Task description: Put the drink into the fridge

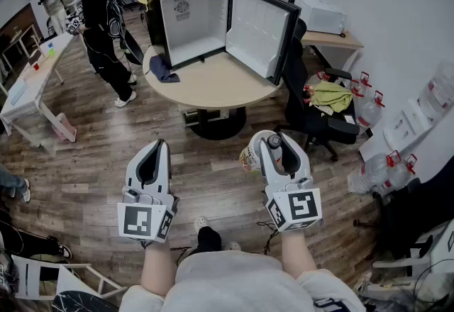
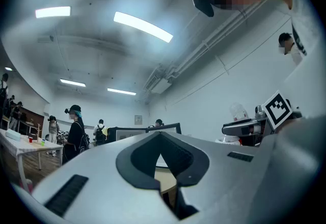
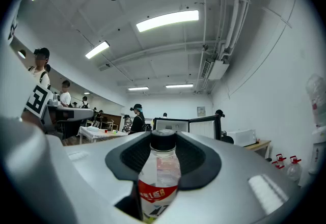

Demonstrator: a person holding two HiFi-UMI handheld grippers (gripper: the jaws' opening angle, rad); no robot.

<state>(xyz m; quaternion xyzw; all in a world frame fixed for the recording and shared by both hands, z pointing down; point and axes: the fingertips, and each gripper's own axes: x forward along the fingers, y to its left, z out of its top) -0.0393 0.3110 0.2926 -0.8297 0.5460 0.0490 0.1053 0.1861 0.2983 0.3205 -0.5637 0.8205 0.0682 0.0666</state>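
the right gripper [image 1: 277, 142] has its jaws closed on the drink [image 3: 159, 169], a clear bottle with a black cap and a red label that stands upright between the dark pads. the left gripper [image 1: 160, 145], level with it and well apart to its left, has its jaws drawn together at the tips with nothing between them. ahead of both grippers, well apart, the black fridge [image 1: 190, 18] stands on a round table [image 1: 220, 87], its door [image 1: 259, 30] swung wide open on the right gripper's side.
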